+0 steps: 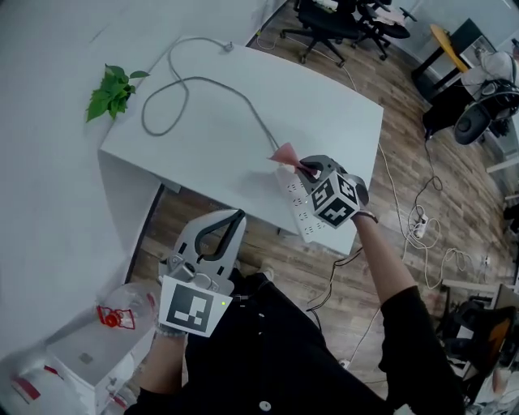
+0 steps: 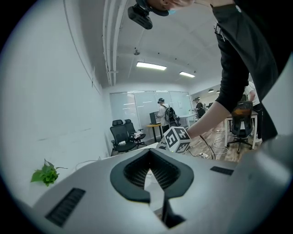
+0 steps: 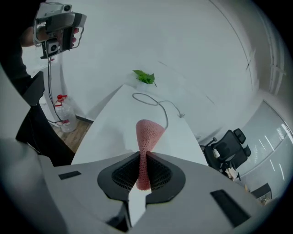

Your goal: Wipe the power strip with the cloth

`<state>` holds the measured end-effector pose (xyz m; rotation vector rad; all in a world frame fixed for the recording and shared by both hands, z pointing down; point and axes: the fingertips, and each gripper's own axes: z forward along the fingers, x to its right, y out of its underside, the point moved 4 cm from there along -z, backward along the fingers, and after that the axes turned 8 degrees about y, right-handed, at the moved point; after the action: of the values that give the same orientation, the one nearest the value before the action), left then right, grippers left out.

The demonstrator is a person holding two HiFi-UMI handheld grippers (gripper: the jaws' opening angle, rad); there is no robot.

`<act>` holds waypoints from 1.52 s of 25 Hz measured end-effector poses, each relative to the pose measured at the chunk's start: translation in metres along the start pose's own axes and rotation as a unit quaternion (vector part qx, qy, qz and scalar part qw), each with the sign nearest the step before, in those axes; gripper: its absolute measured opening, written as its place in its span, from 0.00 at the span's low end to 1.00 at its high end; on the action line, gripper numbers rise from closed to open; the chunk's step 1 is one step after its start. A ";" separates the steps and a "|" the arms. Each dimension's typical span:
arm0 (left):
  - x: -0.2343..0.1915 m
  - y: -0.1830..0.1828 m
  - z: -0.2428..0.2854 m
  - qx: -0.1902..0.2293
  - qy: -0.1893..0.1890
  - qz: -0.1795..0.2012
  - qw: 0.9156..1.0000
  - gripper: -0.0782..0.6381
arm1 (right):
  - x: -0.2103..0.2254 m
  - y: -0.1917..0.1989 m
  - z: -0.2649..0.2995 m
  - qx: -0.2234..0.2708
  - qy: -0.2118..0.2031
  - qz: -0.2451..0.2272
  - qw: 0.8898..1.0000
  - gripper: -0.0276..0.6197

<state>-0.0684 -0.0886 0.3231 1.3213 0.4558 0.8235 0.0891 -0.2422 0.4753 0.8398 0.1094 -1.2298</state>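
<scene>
A white power strip point(image 1: 298, 206) lies at the near right edge of the white table point(image 1: 227, 138); its grey cable point(image 1: 182, 85) loops toward the far left. My right gripper point(image 1: 306, 168) hovers over the strip's far end and is shut on a pink cloth point(image 1: 284, 153), and its marker cube hides part of the strip. In the right gripper view the cloth point(image 3: 147, 135) fans out ahead of the shut jaws, above the tabletop. My left gripper point(image 1: 233, 219) hangs off the table near the person's body, shut and holding nothing.
A small green plant point(image 1: 111, 91) sits on the wall side at the far left. Office chairs point(image 1: 328, 24) stand beyond the table. Loose cables point(image 1: 422, 223) trail over the wooden floor at right. A plastic bottle point(image 1: 122, 314) stands on the floor at lower left.
</scene>
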 end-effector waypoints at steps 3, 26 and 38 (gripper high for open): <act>-0.004 0.004 -0.006 -0.004 -0.014 -0.004 1.000 0.13 | -0.002 -0.007 0.013 0.000 -0.013 -0.028 1.000 0.12; -0.009 0.017 -0.012 -0.019 -0.036 -0.021 0.999 0.13 | -0.050 0.021 0.048 -0.045 -0.101 -0.065 0.992 0.12; 0.001 0.009 0.006 -0.007 0.006 -0.008 1.000 0.13 | -0.069 0.039 0.020 -0.048 -0.114 -0.032 0.992 0.12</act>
<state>-0.0662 -0.0915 0.3336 1.2996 0.4690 0.8199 0.0905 -0.1976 0.5437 0.6113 0.0096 -1.3625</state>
